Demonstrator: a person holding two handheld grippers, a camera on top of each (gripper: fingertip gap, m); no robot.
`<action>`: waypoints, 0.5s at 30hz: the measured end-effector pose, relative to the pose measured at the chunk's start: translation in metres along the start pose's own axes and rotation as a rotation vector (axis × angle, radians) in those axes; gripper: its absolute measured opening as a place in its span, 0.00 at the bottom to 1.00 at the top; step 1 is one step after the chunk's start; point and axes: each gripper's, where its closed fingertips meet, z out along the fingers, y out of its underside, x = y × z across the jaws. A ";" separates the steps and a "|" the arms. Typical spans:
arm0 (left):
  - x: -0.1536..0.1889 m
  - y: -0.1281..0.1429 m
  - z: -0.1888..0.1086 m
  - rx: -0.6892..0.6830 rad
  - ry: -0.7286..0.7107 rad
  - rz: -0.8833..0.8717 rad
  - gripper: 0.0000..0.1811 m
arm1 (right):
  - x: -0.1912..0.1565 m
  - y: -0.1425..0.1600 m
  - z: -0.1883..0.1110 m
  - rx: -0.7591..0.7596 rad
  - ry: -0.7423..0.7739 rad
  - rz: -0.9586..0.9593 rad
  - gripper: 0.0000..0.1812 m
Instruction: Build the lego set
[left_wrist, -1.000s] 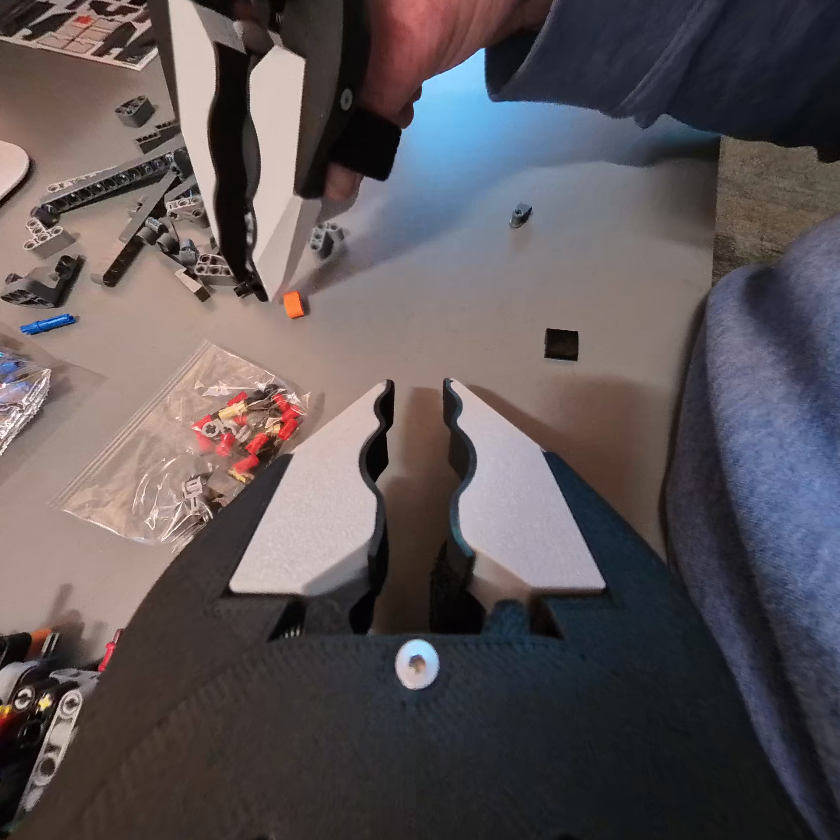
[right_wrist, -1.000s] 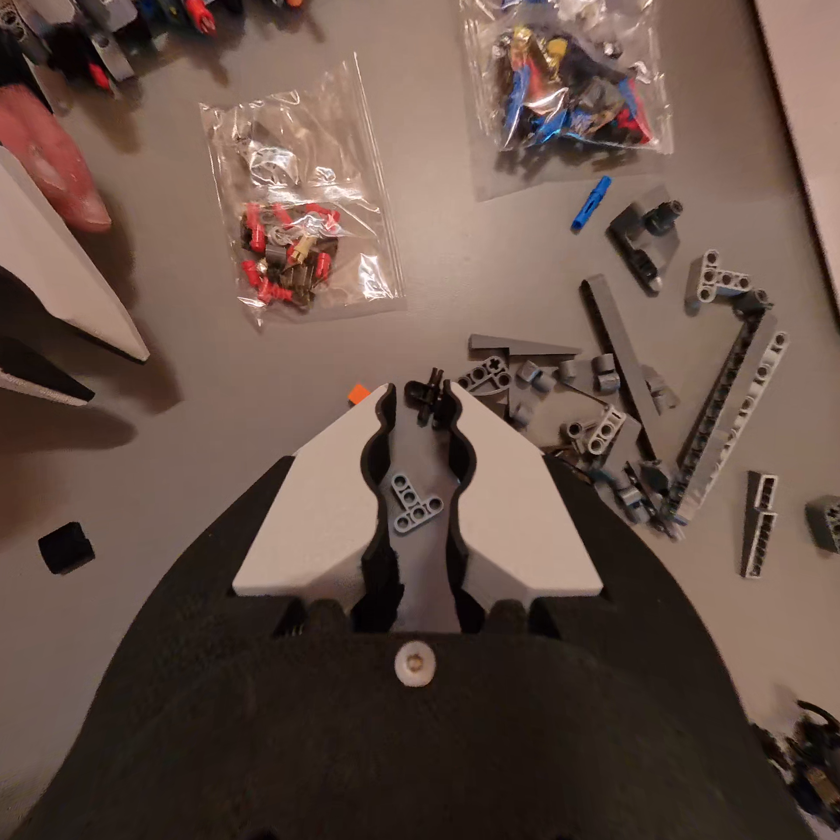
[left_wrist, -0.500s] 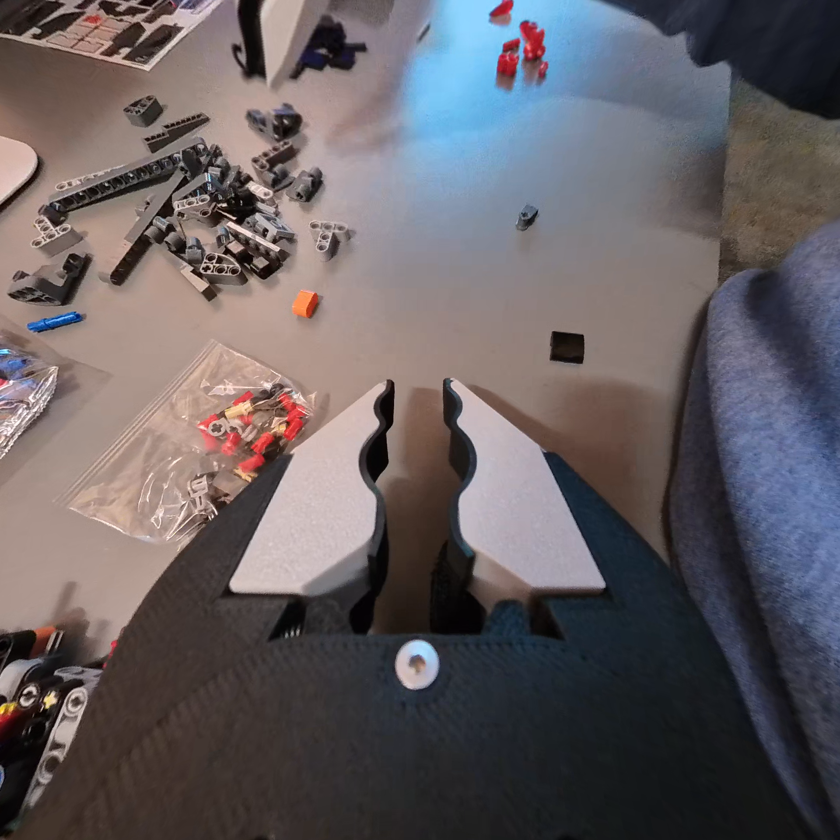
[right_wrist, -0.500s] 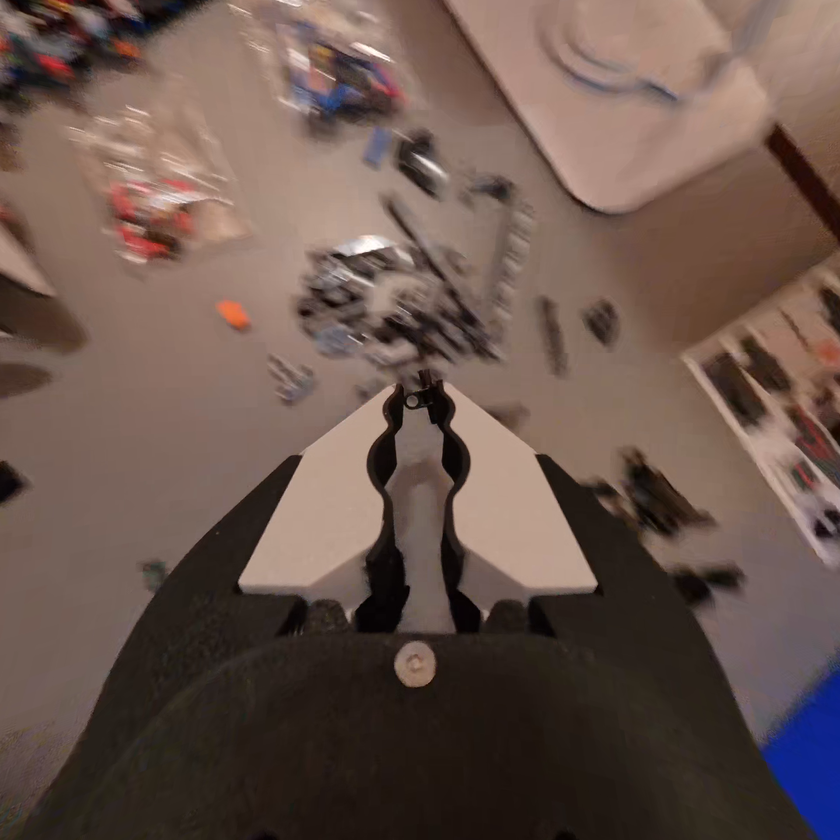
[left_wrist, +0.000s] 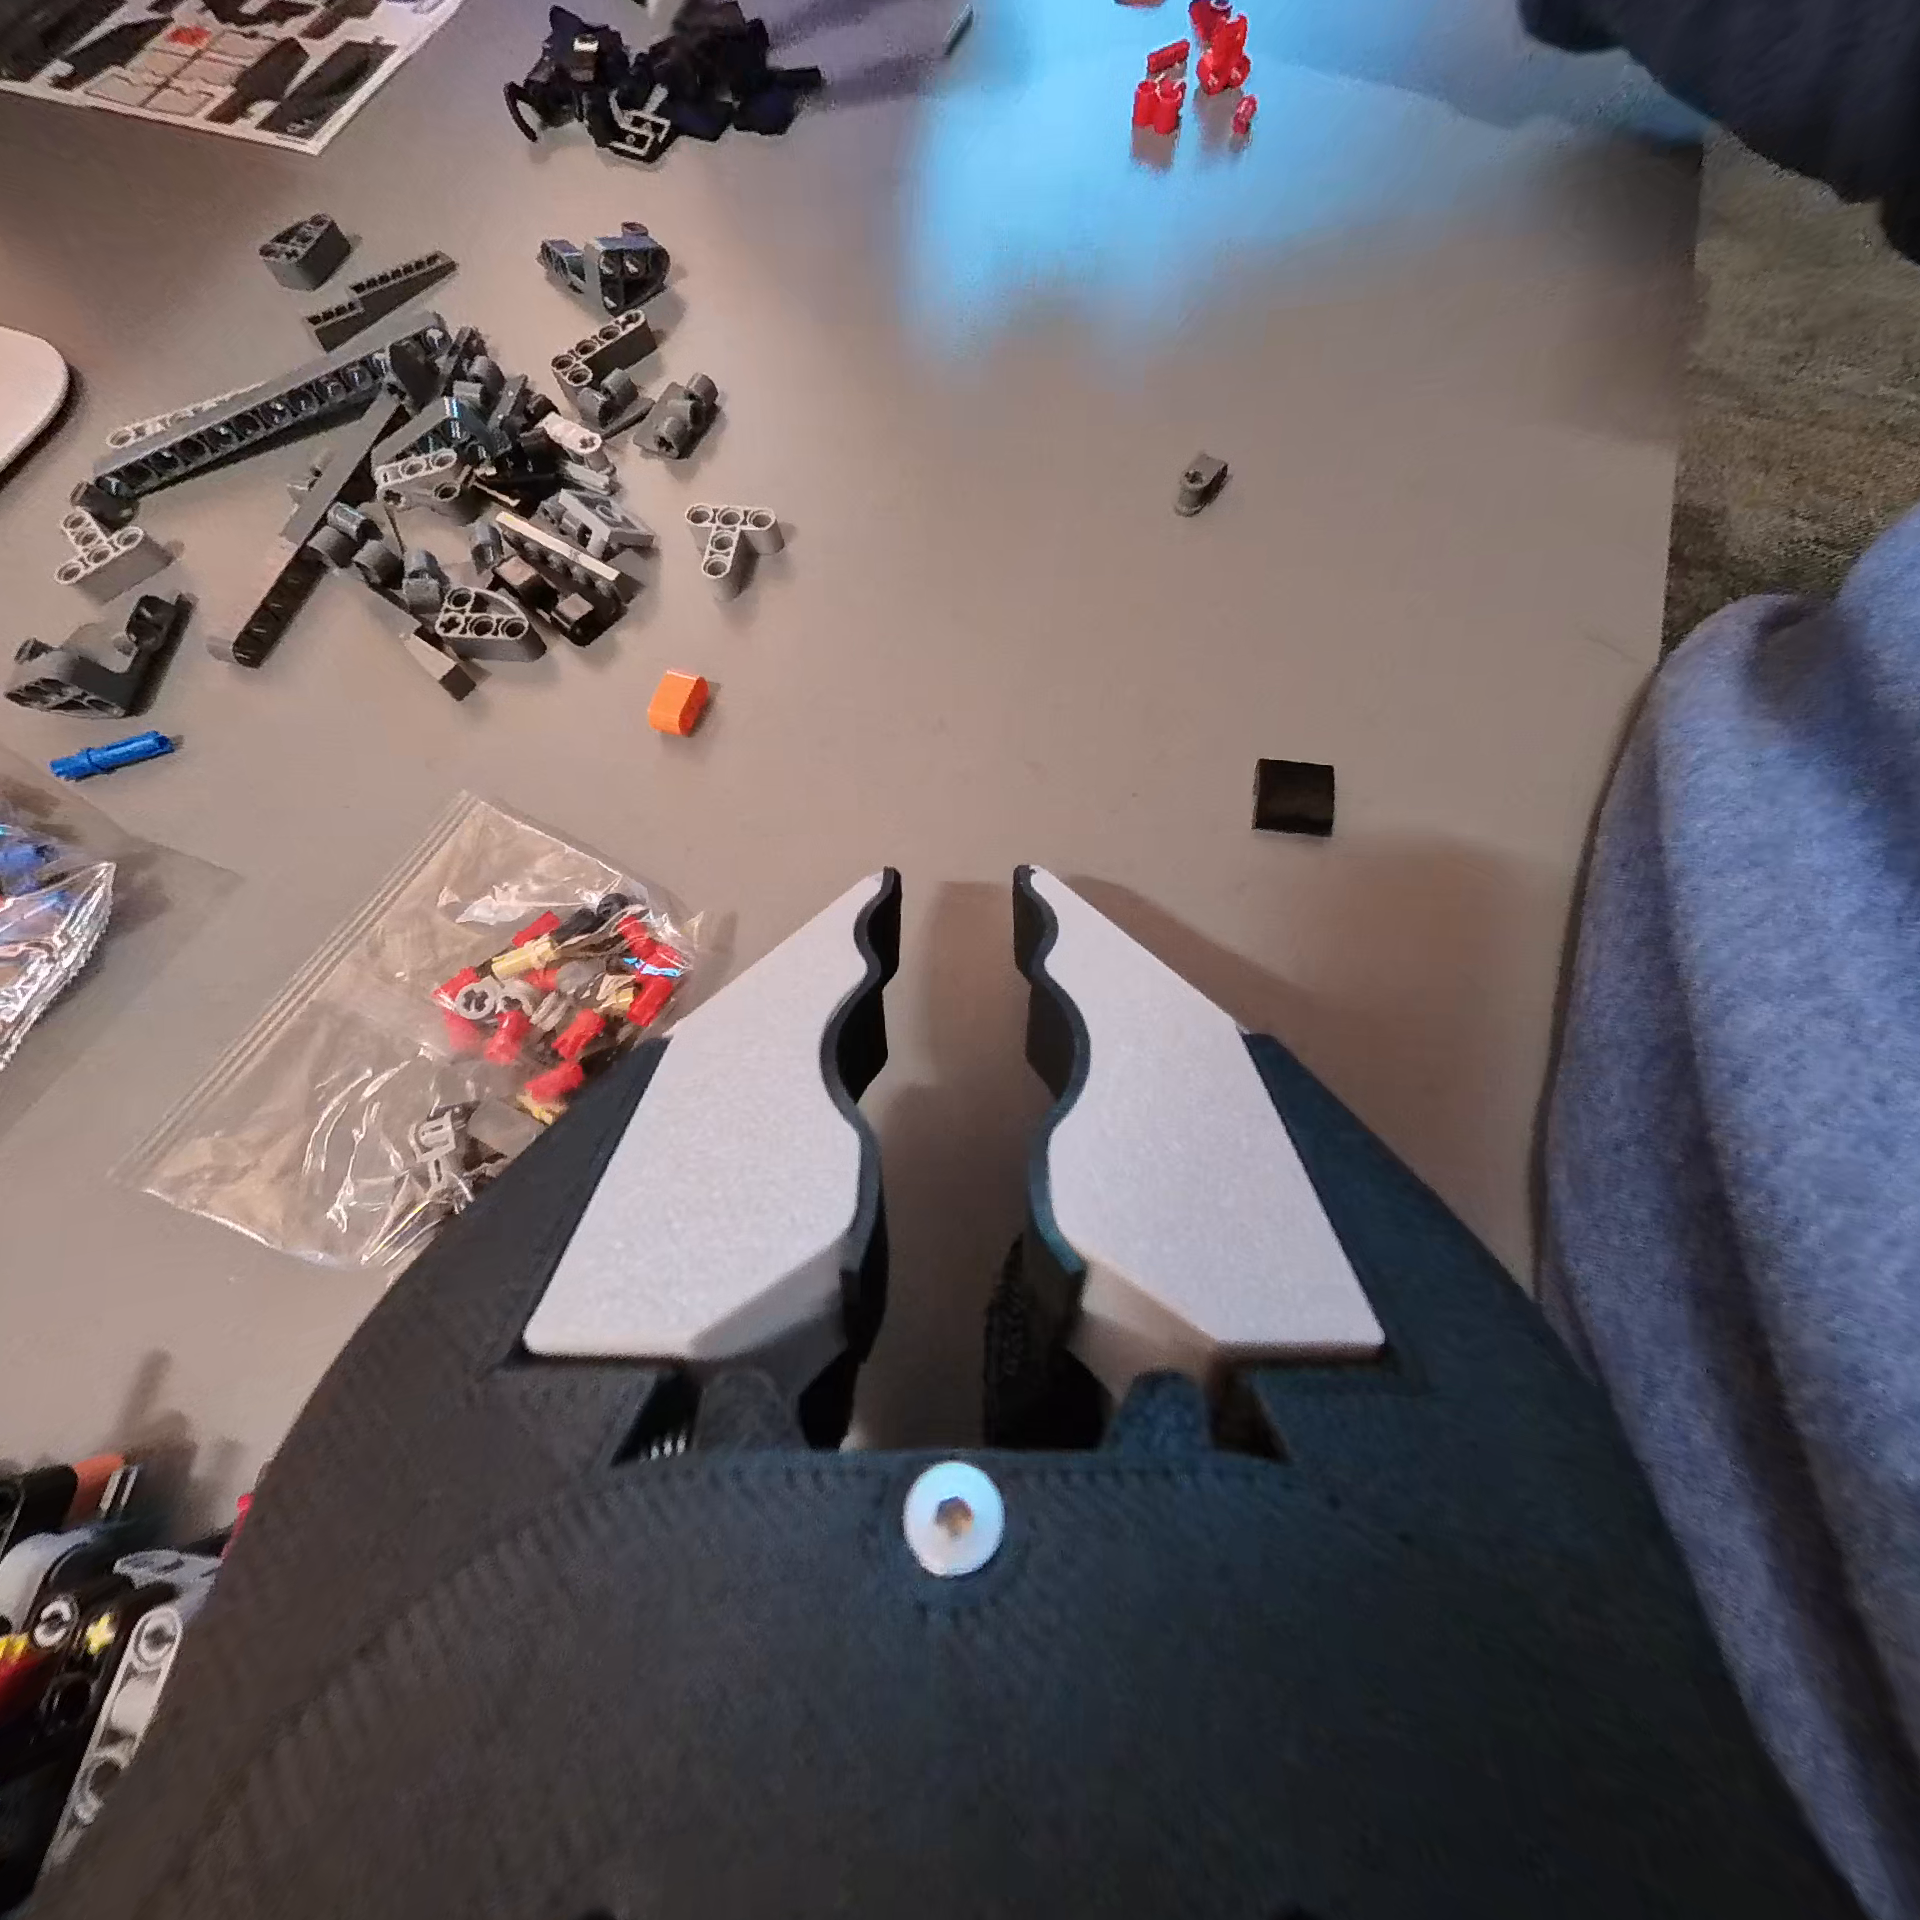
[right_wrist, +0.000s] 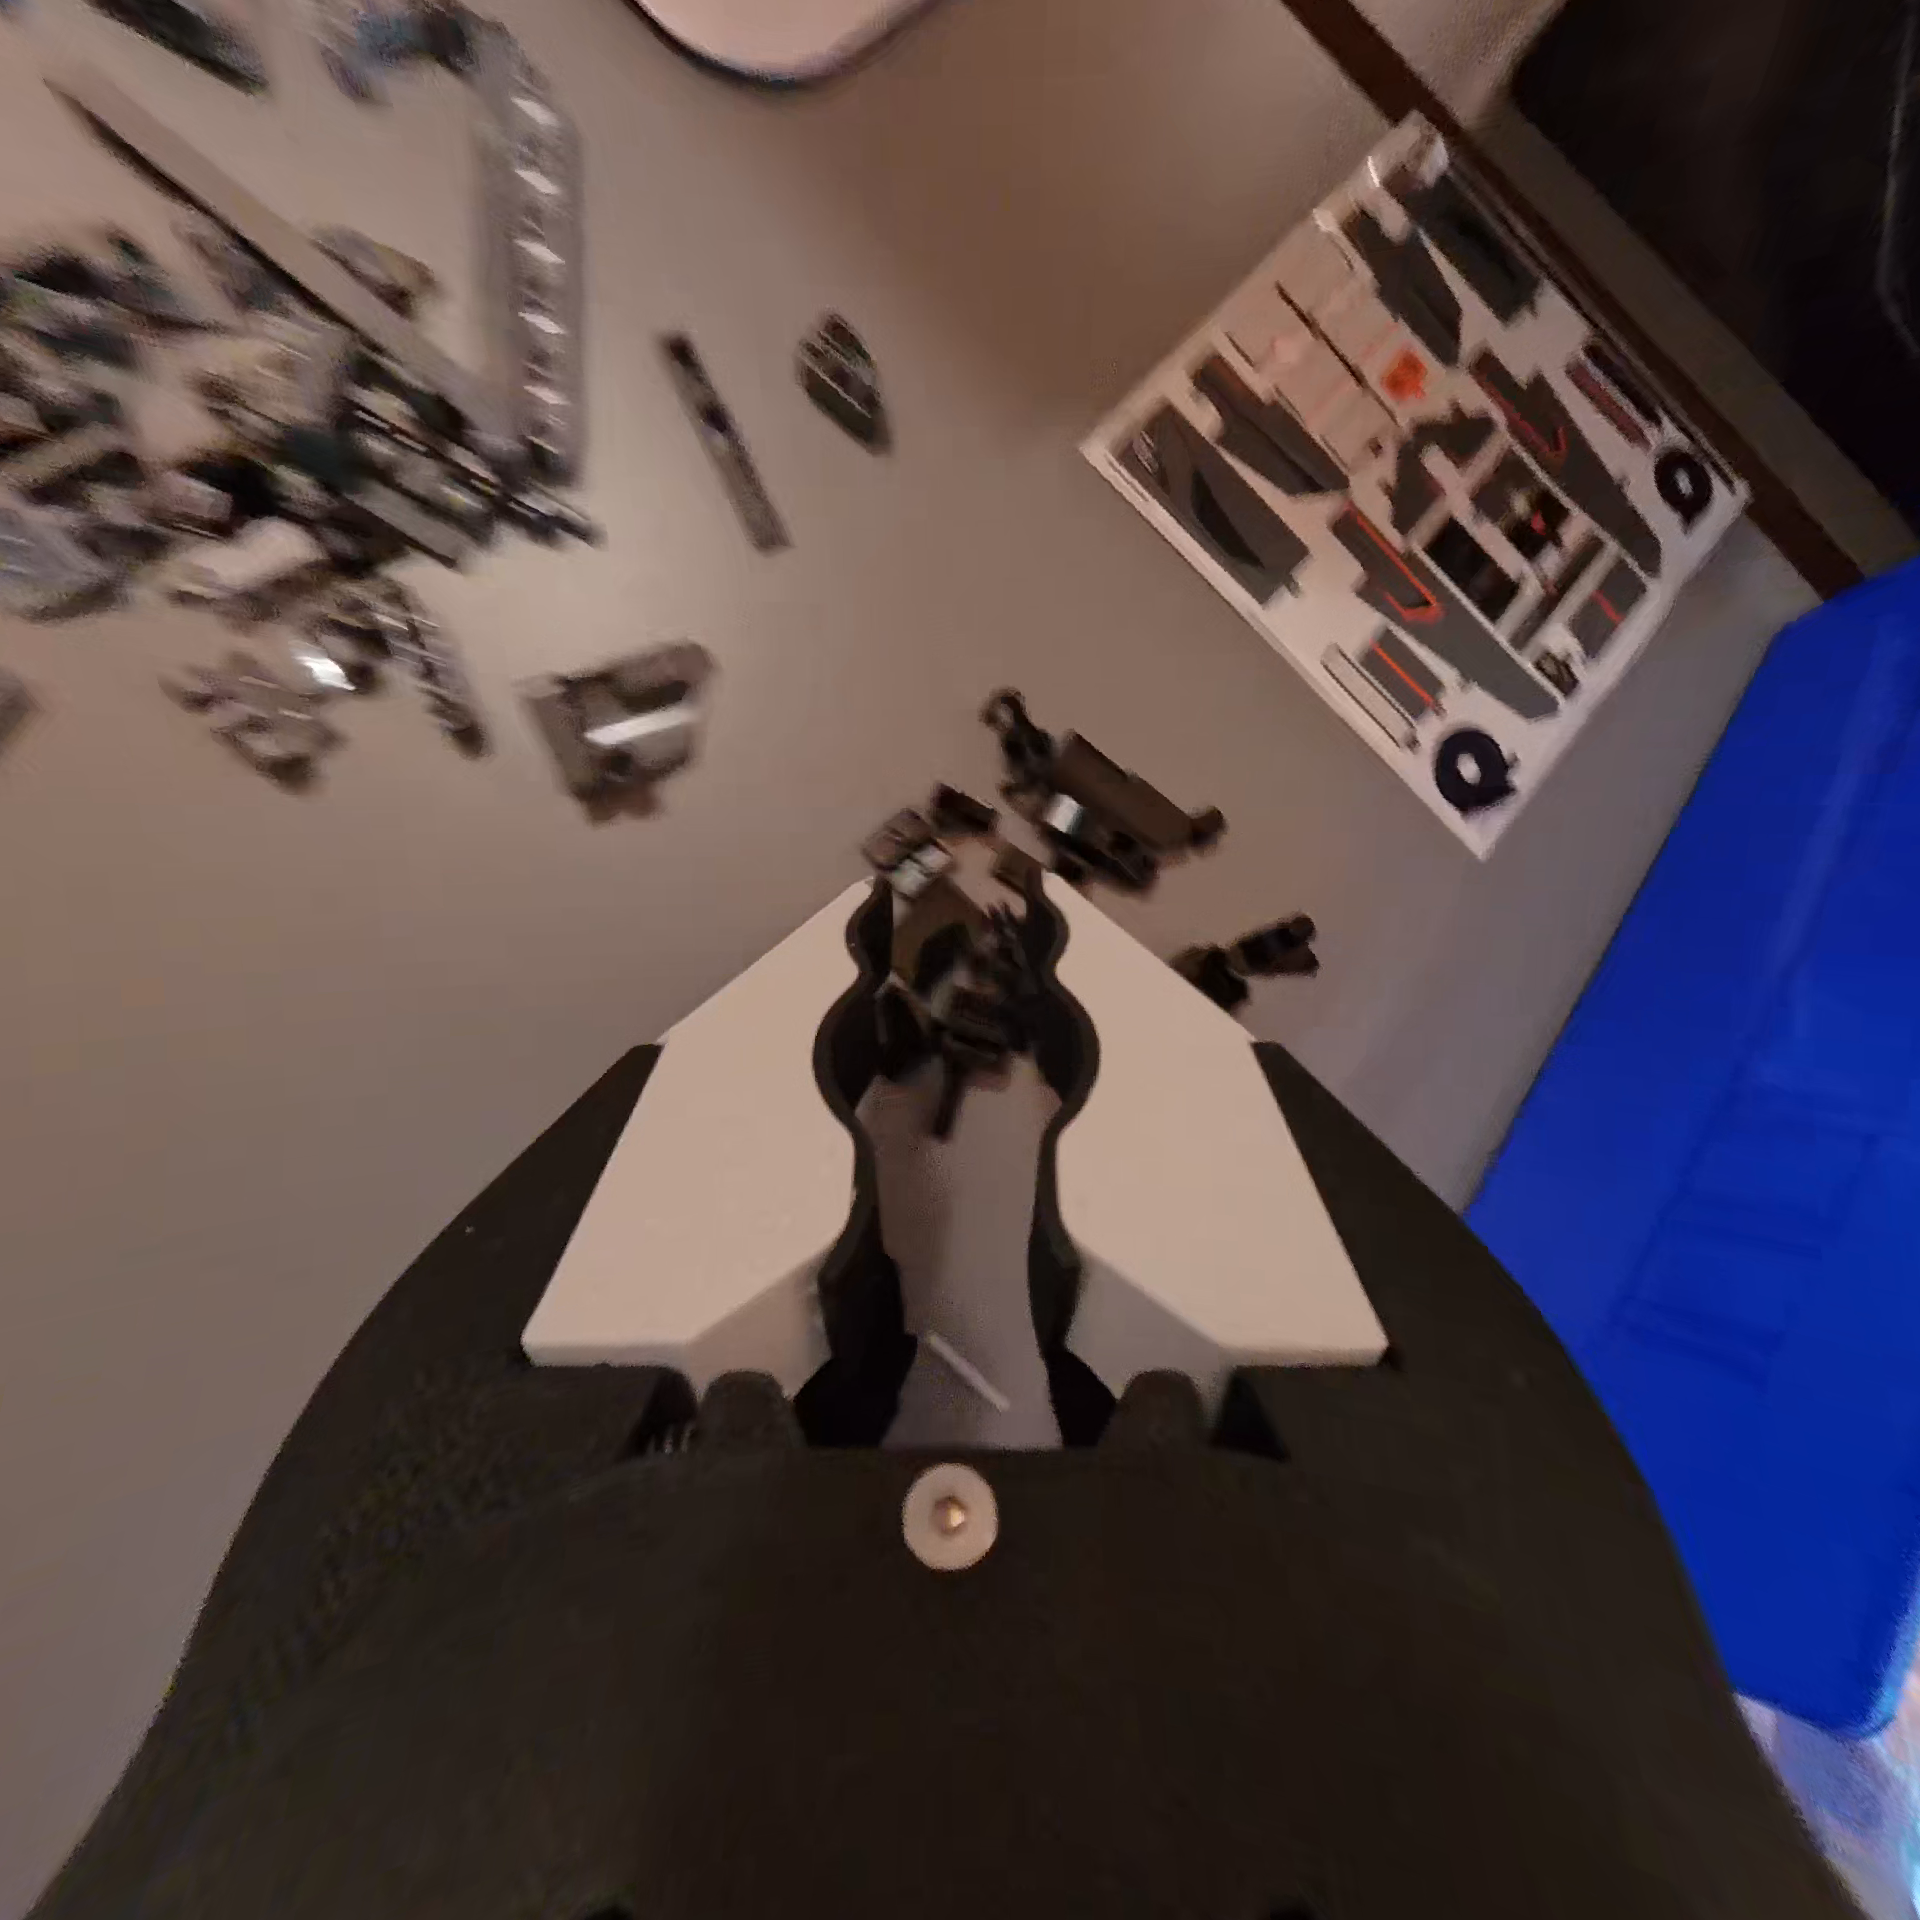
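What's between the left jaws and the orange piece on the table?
Nothing visible. The left gripper is open and empty, and the orange piece lies ahead and to its left across bare grey table. The clear bag of red pins sits left of that line, and the black square piece sits well to the right.

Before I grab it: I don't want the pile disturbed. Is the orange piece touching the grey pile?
Apart. The left wrist view shows bare table between the orange piece and the grey pile.
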 end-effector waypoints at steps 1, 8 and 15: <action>0.000 0.000 0.000 0.000 0.001 0.000 0.11 | -0.011 -0.010 -0.005 0.026 -0.028 -0.015 0.11; 0.001 0.000 0.000 0.006 0.013 -0.001 0.11 | -0.143 -0.066 -0.008 0.098 -0.343 -0.221 0.12; -0.004 0.000 -0.006 0.019 0.000 -0.010 0.11 | -0.198 -0.077 0.021 0.056 -0.431 -0.335 0.11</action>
